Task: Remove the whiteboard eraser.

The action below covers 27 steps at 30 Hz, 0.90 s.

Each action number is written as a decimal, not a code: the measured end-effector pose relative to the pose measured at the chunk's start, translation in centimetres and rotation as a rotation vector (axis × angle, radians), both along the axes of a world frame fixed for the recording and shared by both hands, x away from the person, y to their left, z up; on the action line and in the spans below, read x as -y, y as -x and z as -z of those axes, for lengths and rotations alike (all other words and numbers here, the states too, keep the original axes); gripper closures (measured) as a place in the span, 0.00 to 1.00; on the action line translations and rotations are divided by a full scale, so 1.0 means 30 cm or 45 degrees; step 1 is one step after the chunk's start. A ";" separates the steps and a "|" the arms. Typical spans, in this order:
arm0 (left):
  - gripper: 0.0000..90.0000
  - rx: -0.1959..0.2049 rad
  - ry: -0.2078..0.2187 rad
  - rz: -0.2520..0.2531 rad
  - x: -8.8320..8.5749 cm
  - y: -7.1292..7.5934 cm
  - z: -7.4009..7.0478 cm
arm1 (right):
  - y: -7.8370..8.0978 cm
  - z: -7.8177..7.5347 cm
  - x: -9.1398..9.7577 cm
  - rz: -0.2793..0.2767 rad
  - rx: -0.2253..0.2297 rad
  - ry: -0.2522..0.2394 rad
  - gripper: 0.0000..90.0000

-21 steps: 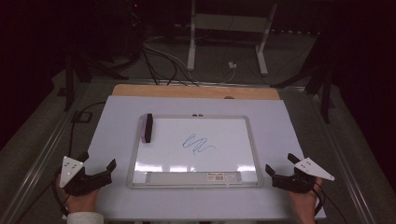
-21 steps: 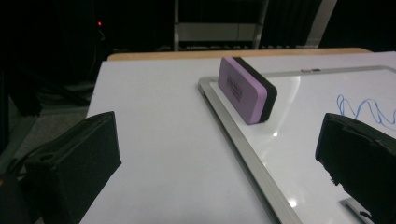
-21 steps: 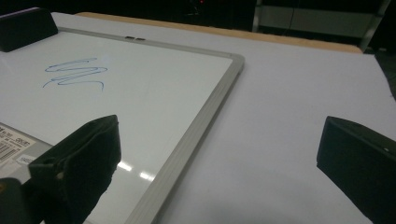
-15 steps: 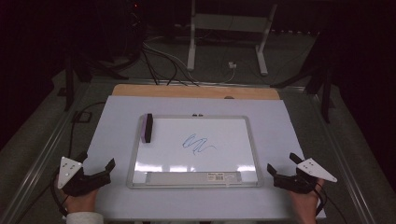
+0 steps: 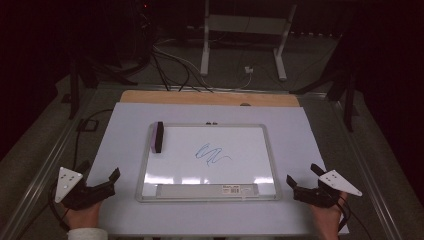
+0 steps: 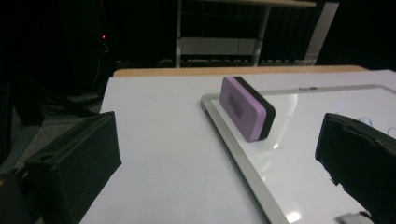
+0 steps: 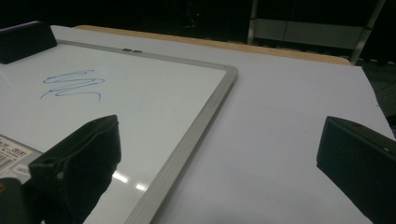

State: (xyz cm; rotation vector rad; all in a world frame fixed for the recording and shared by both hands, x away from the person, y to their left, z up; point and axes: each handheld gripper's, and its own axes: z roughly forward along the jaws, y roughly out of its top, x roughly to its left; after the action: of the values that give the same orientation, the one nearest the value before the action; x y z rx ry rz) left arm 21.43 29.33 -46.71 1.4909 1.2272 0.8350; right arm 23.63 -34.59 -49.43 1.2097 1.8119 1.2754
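Observation:
A small whiteboard [image 5: 250,150] with a grey frame lies on the white table cover, with a blue scribble [image 5: 211,154] near its middle. A purple and black eraser [image 5: 158,136] stands on edge at the board's far left corner, also seen as the eraser [image 6: 247,108] ahead of my left jaws. My left gripper [image 5: 99,170] rests open at the table's near left, nothing between its jaws. My right gripper [image 5: 304,174] rests open at the near right, beside the board's corner. The scribble [image 7: 71,84] lies ahead and to the left in the right gripper view.
A wooden strip [image 5: 210,98] edges the table's far side. Cables [image 5: 170,65] and a white stand [image 5: 245,30] lie on the dark floor beyond. A label strip [image 5: 205,189] runs along the board's near edge. Metal rails flank the table.
Both grippers have drifted very slightly toward the near edge; the board and eraser are unmoved.

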 end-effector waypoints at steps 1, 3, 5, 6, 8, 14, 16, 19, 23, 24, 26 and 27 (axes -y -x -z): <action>0.01 0.003 0.002 0.001 -0.001 -0.001 -0.006 | 0.001 0.000 0.000 0.001 0.000 -0.002 0.00; 0.01 0.010 0.004 0.004 -0.001 -0.003 -0.012 | 0.001 0.000 0.001 0.001 0.002 -0.004 0.00; 0.01 0.015 0.000 0.014 0.002 -0.009 -0.024 | 0.002 0.000 0.000 0.003 0.006 -0.004 0.00; 0.01 0.017 -0.003 0.018 0.003 -0.011 -0.026 | 0.003 0.000 0.000 0.002 0.005 -0.005 0.00; 0.01 0.018 -0.010 0.023 0.005 -0.014 -0.030 | 0.003 0.000 -0.002 0.003 0.004 -0.005 0.00; 0.01 0.018 -0.021 0.030 0.003 -0.025 -0.037 | 0.005 -0.001 -0.002 -0.002 0.011 -0.004 0.00; 0.01 0.018 -0.024 0.033 0.004 -0.029 -0.038 | 0.005 -0.001 -0.002 -0.003 0.008 -0.004 0.00; 0.01 0.020 -0.037 0.039 0.004 -0.035 -0.041 | 0.005 -0.001 -0.002 -0.002 0.000 -0.008 0.00; 0.01 0.021 -0.037 0.040 0.003 -0.046 -0.043 | 0.005 -0.001 -0.002 -0.004 0.003 -0.006 0.00; 0.01 0.018 -0.037 0.040 0.002 -0.049 -0.043 | 0.005 -0.001 -0.003 -0.004 0.003 -0.006 0.00; 0.01 0.017 -0.036 0.040 0.003 -0.053 -0.043 | 0.005 -0.002 -0.003 -0.004 0.003 -0.004 0.00; 0.01 0.014 -0.044 0.043 0.004 -0.059 -0.043 | 0.005 -0.002 -0.003 -0.004 0.004 -0.004 0.00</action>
State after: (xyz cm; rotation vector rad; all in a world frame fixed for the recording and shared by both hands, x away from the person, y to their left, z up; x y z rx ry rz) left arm 23.21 29.23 -45.41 1.5285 1.1822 0.8447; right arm 23.47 -34.50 -49.37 1.2066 1.8107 1.2817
